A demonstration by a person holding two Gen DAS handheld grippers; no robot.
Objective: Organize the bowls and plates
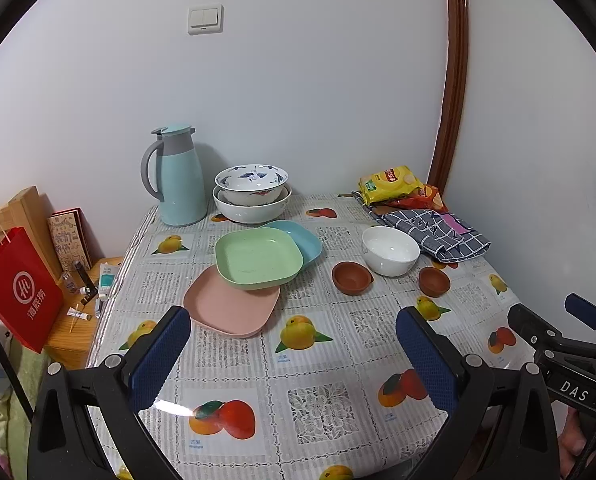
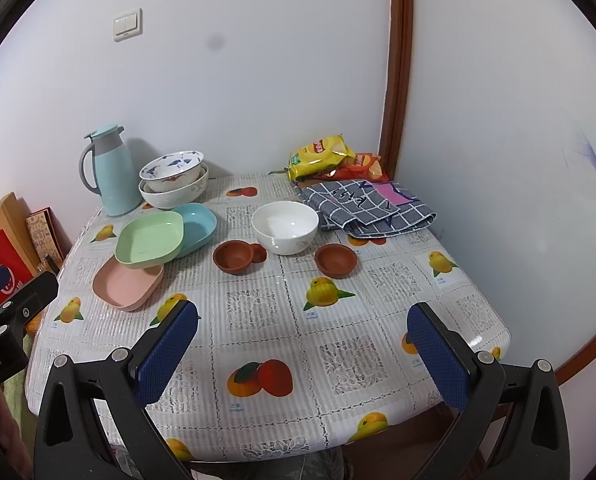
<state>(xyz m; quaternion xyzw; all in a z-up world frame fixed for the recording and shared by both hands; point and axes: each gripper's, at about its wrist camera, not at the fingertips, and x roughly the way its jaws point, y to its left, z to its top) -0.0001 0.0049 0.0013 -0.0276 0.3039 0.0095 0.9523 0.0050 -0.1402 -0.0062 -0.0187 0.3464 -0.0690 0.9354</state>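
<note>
Three square plates overlap on the table: green (image 1: 258,258) (image 2: 150,239) on top, pink (image 1: 232,306) (image 2: 127,285) in front, blue (image 1: 304,240) (image 2: 198,226) behind. A white bowl (image 1: 390,250) (image 2: 285,227) stands between two small brown bowls (image 1: 352,278) (image 1: 434,281) (image 2: 234,257) (image 2: 335,260). A painted bowl sits in a larger white bowl (image 1: 252,194) (image 2: 174,182) at the back. My left gripper (image 1: 294,328) is open and empty, just in front of the pink plate. My right gripper (image 2: 304,324) is open and empty over the table's front.
A light blue thermos jug (image 1: 178,176) (image 2: 112,172) stands at the back left. Snack bags (image 1: 392,182) (image 2: 326,156) and a checked cloth (image 1: 434,232) (image 2: 368,208) lie at the back right. A red paper bag (image 1: 18,292) and a low wooden stand are left of the table.
</note>
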